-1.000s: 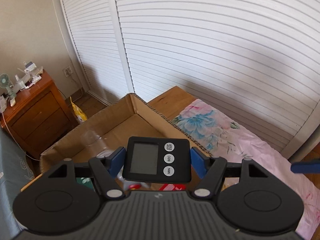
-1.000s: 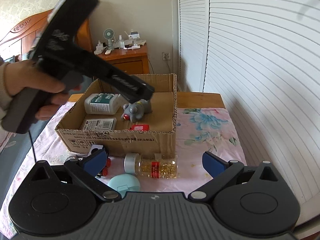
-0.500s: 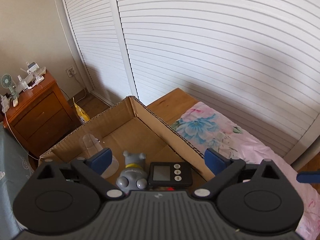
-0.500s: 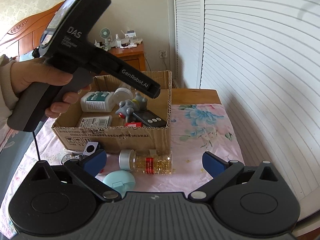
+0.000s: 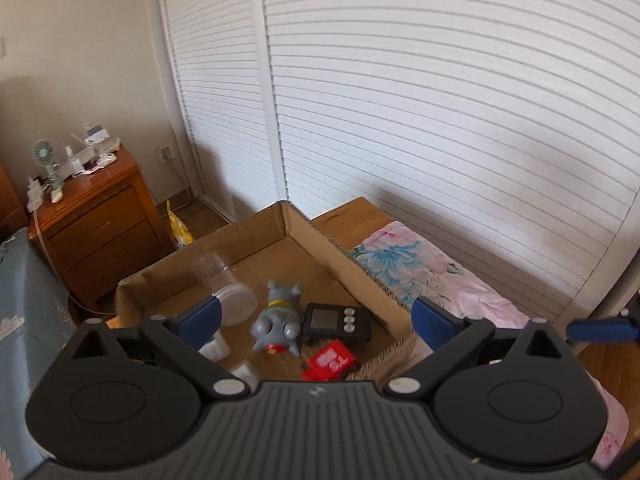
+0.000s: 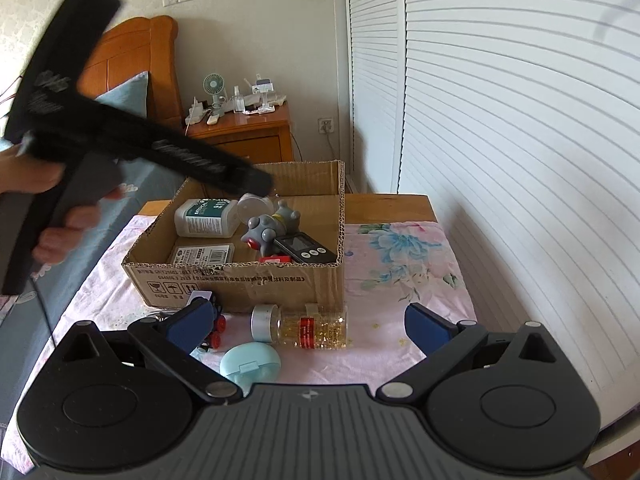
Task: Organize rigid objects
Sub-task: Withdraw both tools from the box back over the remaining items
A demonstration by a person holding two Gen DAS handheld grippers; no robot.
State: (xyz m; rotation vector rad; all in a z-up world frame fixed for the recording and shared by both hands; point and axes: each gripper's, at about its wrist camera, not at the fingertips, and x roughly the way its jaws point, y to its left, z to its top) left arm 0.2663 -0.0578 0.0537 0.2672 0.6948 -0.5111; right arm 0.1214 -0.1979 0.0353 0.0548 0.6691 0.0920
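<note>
Floral cloth (image 6: 404,264); red pack (image 5: 332,360) reads "75"

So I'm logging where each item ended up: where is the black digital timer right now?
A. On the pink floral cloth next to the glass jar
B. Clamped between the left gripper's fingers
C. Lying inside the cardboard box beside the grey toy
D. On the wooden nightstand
C: the black digital timer lies on the floor of the cardboard box next to the grey toy, and the left gripper above it is open and holds nothing.
</note>
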